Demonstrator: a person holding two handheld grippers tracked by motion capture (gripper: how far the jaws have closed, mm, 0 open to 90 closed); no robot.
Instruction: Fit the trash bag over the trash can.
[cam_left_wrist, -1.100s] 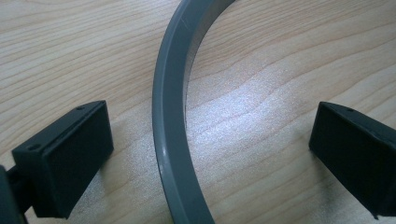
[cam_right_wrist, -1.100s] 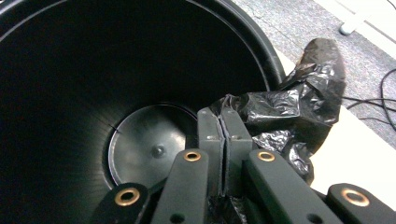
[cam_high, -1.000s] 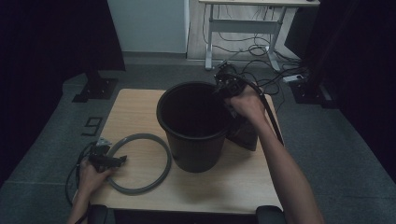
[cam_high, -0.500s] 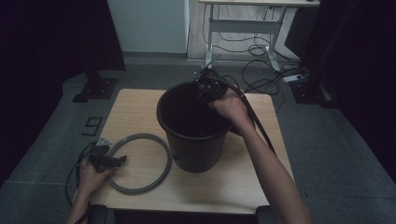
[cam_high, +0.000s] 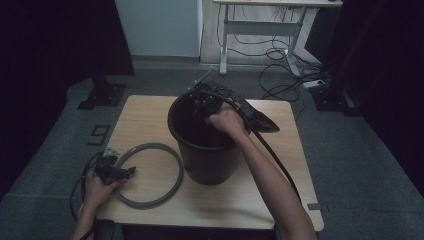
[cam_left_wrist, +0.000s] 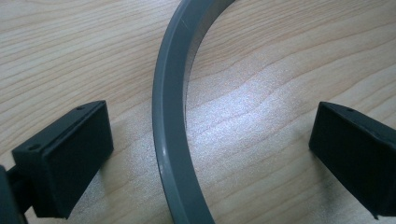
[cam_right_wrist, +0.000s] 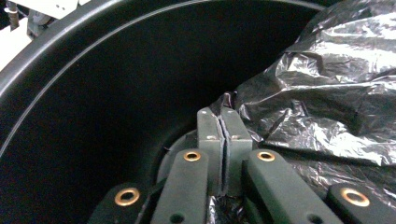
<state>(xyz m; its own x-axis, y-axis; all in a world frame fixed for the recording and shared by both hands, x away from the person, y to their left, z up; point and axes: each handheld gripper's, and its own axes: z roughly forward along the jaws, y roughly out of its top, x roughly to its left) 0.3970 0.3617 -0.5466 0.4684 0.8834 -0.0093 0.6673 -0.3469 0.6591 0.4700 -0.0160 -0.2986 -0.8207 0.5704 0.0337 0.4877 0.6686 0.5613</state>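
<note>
Black bucket (cam_high: 207, 150): bench centre.
Right tool (cam_right_wrist: 223, 140): clamped on plastic bag (cam_right_wrist: 327, 79), inside bucket.
Left tool (cam_left_wrist: 210, 154): wide, straddling grey ring (cam_left_wrist: 170, 140), near-left bench corner.

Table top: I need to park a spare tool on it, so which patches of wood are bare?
Bare wood lies behind the grey ring along the table far left corner, on the strip right of the black bin, and along the near edge. The middle is crowded by the bin, the ring, and the left gripper straddling the ring's rim.
</note>
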